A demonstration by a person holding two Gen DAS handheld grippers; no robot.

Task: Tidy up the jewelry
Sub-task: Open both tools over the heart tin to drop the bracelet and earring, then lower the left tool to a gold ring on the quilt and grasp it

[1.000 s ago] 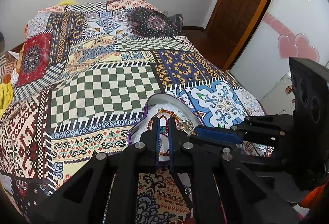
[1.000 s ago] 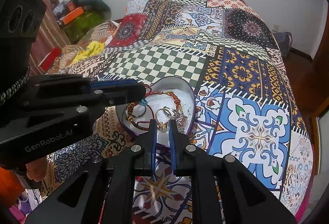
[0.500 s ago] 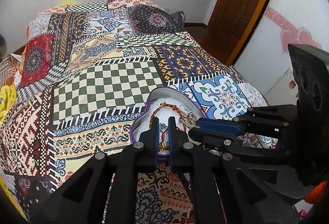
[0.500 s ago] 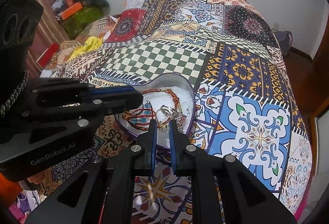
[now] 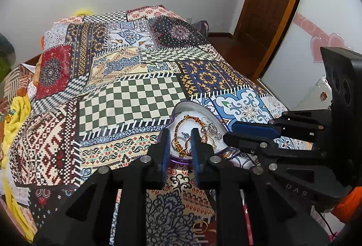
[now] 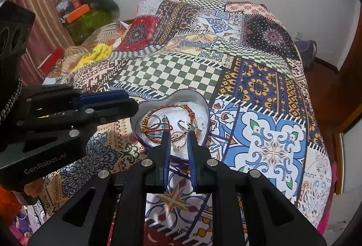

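Note:
A heart-shaped purple tin [image 6: 200,99] with a white lining sits on the patchwork bedspread, also seen as the tin [image 5: 192,106] in the left wrist view. In it lie a red corded bracelet [image 6: 174,107], a gold-beaded bracelet [image 5: 179,146] and silver rings [image 6: 184,125]. My left gripper [image 5: 180,140] hovers over the tin's near edge. Its jaws are opening with nothing pressed between them. My right gripper [image 6: 178,140] hangs over the tin's near rim, jaws nearly together and just starting to part. A gold ring [image 6: 177,144] shows in the gap, and I cannot tell whether the pads touch it.
The bedspread [image 5: 126,96] covers the whole bed. A gold ring [image 5: 200,226] lies on it below my left gripper. Yellow cloth and clutter [image 6: 97,53] sit at the bed's left side. A wooden door [image 5: 271,8] stands at the far right.
My left gripper has risen and drawn back, and its jaws have parted. The bracelet that was between them now lies in the tin. The right gripper has hardly moved.

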